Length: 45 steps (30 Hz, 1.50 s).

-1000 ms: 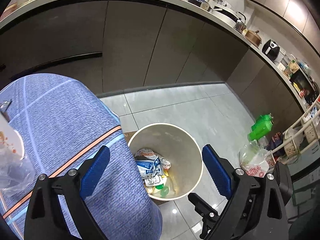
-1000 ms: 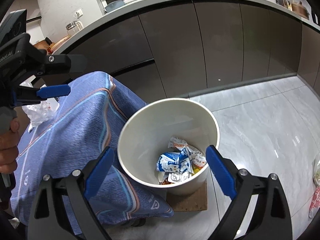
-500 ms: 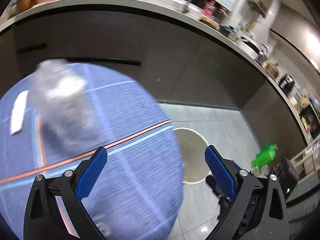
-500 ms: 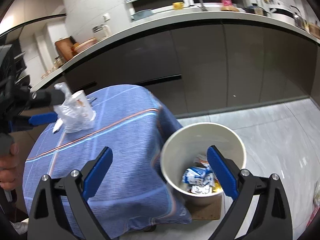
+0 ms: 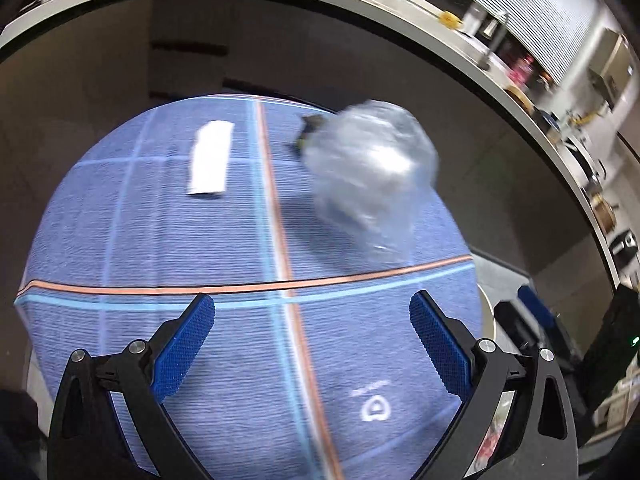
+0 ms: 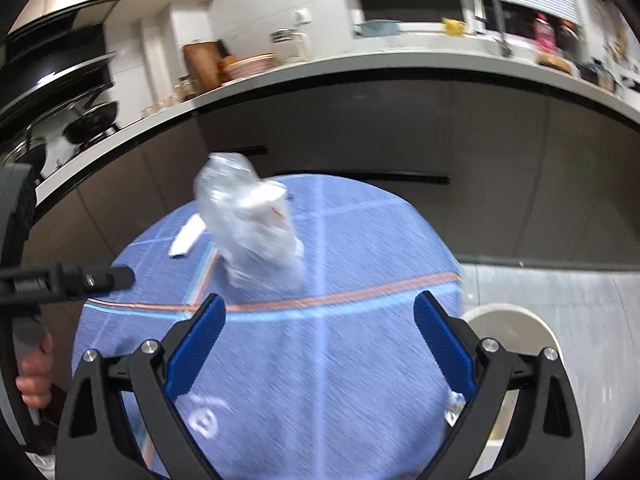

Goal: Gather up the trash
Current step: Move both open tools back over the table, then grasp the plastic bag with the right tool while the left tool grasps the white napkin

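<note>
Both views are motion-blurred. I see the left gripper (image 5: 312, 340) over the table (image 5: 240, 240), which is covered by a blue cloth with orange and light-blue stripes. Its blue-padded fingers (image 5: 182, 346) stand wide apart with nothing between them.

Right gripper (image 6: 318, 338): fingers likewise spread apart, empty, above the same table (image 6: 360, 380).

Task items on the table:
- Crumpled clear plastic bag (image 5: 370, 172), toward the far right part of the tabletop in the left view. In the right view the same bag (image 6: 250, 232) sits ahead of the gripper, left of centre, with something white inside; blur keeps me from telling what it is.
- Flat white paper strip (image 5: 211, 160) lying on the cloth, left of the bag and apart from it. In the right view the strip (image 6: 186, 236) is just left of the bag.
- A small dark object (image 5: 308, 130) at the bag's far edge; too blurred to identify.

Trash bin (image 6: 516, 328): pale round rim on the floor beside the table's right edge, partly hidden behind the right gripper's finger.

In the right view the left gripper's dark body (image 6: 68, 278) reaches in from the left edge, held by the hand (image 6: 34, 376).

Behind the table runs a dark-fronted kitchen counter (image 6: 360, 64).
</note>
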### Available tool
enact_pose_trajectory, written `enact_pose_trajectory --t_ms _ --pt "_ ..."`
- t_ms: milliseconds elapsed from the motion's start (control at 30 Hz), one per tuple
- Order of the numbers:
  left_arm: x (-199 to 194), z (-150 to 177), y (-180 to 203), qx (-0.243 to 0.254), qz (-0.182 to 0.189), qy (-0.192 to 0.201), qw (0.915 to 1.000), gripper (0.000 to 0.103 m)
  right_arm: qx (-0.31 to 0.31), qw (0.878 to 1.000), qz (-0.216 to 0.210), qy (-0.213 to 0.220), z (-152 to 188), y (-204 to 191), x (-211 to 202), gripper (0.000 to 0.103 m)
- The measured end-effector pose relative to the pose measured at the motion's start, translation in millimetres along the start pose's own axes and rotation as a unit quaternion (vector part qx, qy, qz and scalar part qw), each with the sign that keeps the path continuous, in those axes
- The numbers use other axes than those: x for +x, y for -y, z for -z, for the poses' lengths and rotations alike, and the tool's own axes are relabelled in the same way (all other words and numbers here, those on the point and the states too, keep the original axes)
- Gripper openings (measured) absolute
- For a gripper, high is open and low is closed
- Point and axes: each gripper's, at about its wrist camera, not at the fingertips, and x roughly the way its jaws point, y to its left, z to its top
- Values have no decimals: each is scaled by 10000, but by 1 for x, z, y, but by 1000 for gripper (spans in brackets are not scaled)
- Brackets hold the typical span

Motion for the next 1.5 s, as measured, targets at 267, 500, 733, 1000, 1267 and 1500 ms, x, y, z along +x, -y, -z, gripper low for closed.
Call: enact_pose_trajectory --t_ms 267,500,733,1000,1267,1500 --pt "6 -3 -41 -157 -156 -32 9997 94 -555 9983 -164 -8 -31 -52 40 86" --pt "15 -6 -70 -222 -322 -97 9992 94 -593 9982 -76 -26 -51 -69 78 81" --pt "20 -19 -85 -143 -439 -74 9989 94 -614 9979 -45 -203 -55 -75 104 35" --pt "48 -52 -80 164 -617 -29 9980 94 -609 9963 -569 -186 -40 -79 72 4" --pt "94 -82 -77 150 -727 -233 9970 90 -512 9969 -529 -267 -17 -70 42 4" --pt "121 -98 -80 153 -995 -330 9944 77 -493 9967 -533 -359 -9 -67 38 4"
